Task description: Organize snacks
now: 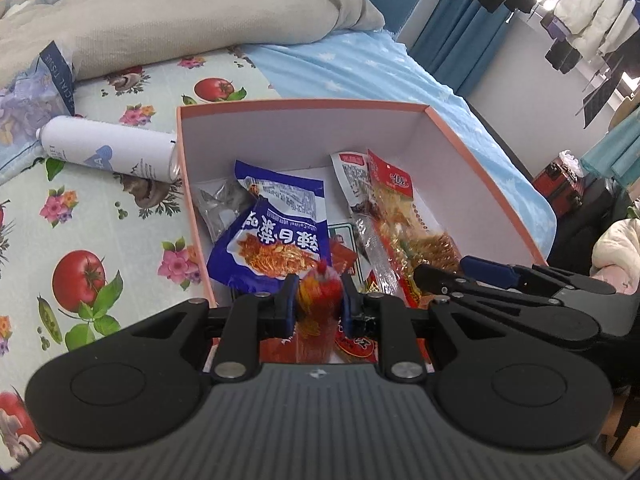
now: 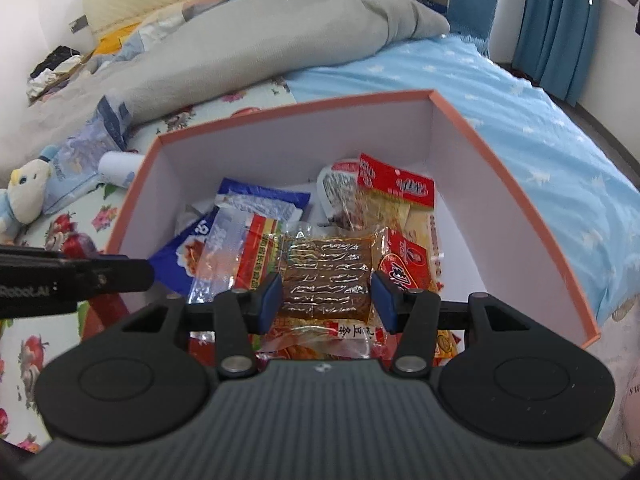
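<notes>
An orange-rimmed white box (image 1: 304, 104) (image 2: 520, 152) sits on the bed and holds several snack packets. My left gripper (image 1: 319, 298) is shut on a small red-and-yellow snack packet (image 1: 320, 300) over the box's near edge. A blue noodle packet (image 1: 276, 232) (image 2: 176, 256) lies just beyond it. My right gripper (image 2: 327, 298) is open, its pads on either side of a clear packet of brown tofu (image 2: 326, 276) without pinching it. Red-and-yellow packets (image 1: 400, 208) (image 2: 396, 188) lie at the box's right. The right gripper shows in the left wrist view (image 1: 460, 276).
A white spray can (image 1: 108, 152) lies left of the box on the tomato-print cloth (image 1: 80, 240). A tissue pack (image 1: 36, 92), a grey duvet (image 2: 260, 40) and a plush toy (image 2: 20, 200) lie behind and left. Blue sheet (image 2: 540, 128) spreads right.
</notes>
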### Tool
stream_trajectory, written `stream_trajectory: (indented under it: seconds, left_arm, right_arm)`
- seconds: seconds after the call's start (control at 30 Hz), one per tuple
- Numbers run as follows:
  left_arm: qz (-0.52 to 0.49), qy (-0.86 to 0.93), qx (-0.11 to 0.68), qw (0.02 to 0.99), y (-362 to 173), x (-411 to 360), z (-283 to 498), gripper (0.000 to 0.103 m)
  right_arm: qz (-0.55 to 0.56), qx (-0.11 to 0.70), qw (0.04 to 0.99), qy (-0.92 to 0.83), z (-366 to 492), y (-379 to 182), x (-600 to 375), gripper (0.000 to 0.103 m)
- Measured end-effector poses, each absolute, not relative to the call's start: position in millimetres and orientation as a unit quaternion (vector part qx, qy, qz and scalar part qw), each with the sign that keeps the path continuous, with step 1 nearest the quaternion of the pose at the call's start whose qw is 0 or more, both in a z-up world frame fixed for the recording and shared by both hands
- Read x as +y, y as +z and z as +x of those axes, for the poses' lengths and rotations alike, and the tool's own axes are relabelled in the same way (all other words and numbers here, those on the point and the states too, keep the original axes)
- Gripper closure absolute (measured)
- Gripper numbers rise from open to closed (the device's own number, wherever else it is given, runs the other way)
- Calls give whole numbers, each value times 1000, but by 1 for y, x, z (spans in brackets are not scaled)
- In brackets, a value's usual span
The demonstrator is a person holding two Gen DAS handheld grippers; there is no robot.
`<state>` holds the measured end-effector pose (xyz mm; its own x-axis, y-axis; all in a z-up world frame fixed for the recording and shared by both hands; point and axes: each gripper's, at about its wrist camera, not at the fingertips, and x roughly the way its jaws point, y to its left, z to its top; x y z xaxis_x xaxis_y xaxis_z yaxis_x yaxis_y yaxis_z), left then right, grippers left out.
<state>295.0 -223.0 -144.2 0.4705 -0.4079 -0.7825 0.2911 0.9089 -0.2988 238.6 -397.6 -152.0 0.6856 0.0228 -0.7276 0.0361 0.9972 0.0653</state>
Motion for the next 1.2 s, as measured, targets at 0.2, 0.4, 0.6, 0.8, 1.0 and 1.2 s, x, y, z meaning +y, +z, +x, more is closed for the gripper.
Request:
stream_trajectory:
  seconds: [0.2,0.4,0.6,0.8,1.0,1.2]
  left_arm:
    - [-58,-195,460,864,-132,-220,294,49]
    - [-43,-197,436,877,-109,-218,284,48]
    - [-41,-201,405,891,-77,-209,270,48]
    - [-36,-204,362,909,-35,-198,245,48]
    - [-35,-209,323,922,0,-186,214,48]
    - [-35,-213,293,932,24,-177,179,48]
  right_arm:
    - [50,395,917,-8,237,-147,-403,48]
    - [52,367,929,-7,228,-124,-403,44]
    - [51,327,944,-7,215,-89,-399,44]
    - [62,286,956,-5,193,-52,-394,44]
    - [72,253,965,-10,163,-25,-389,44]
    - [74,233,970,-15,133,-12,-384,44]
